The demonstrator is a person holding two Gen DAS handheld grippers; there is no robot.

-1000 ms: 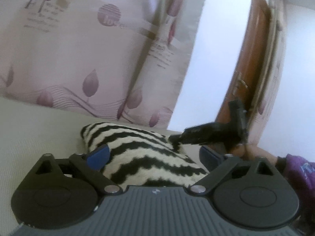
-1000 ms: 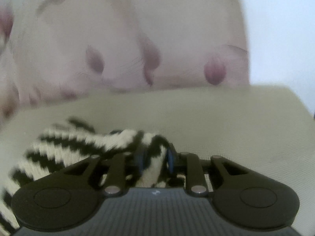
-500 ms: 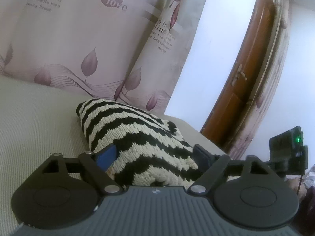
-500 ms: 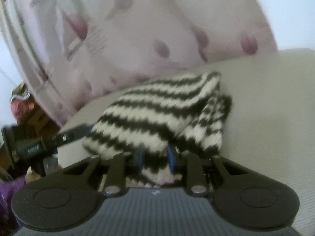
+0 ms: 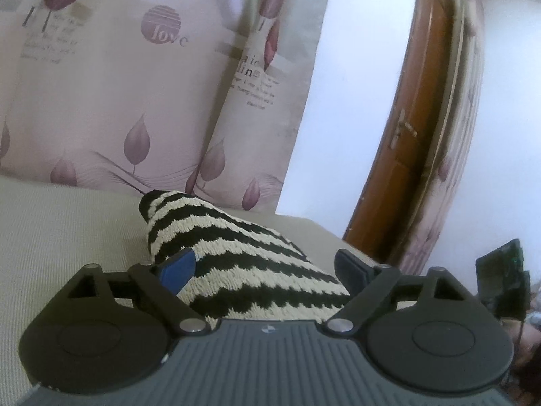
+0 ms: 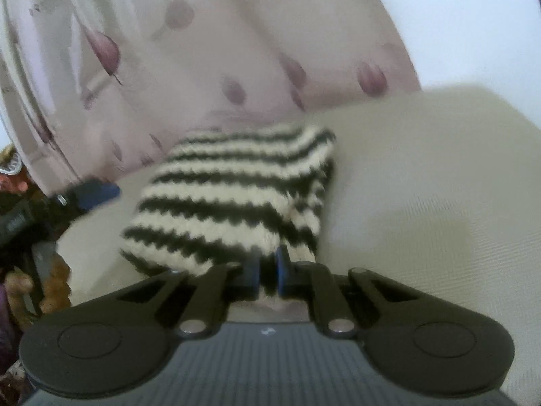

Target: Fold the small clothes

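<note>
A black and cream zigzag-striped knit garment (image 5: 243, 264) lies folded on a beige cushioned surface (image 5: 61, 230). My left gripper (image 5: 263, 267) is open, its jaws spread wide on either side of the garment's near end. In the right wrist view the same garment (image 6: 233, 203) lies bunched ahead, and my right gripper (image 6: 268, 270) is shut on its near edge. The left gripper's blue pad (image 6: 94, 193) shows at the garment's left side in the right wrist view.
A pink curtain with purple leaves (image 5: 118, 94) hangs behind the surface. A brown wooden door (image 5: 416, 135) stands at the right. A black device (image 5: 500, 277) sits at the far right. Cluttered items (image 6: 20, 237) lie off the surface's left edge.
My right gripper has swung round with the garment's edge, now viewing it from the opposite side. The garment has been turned over into a folded bundle. My left gripper stayed open around it.
</note>
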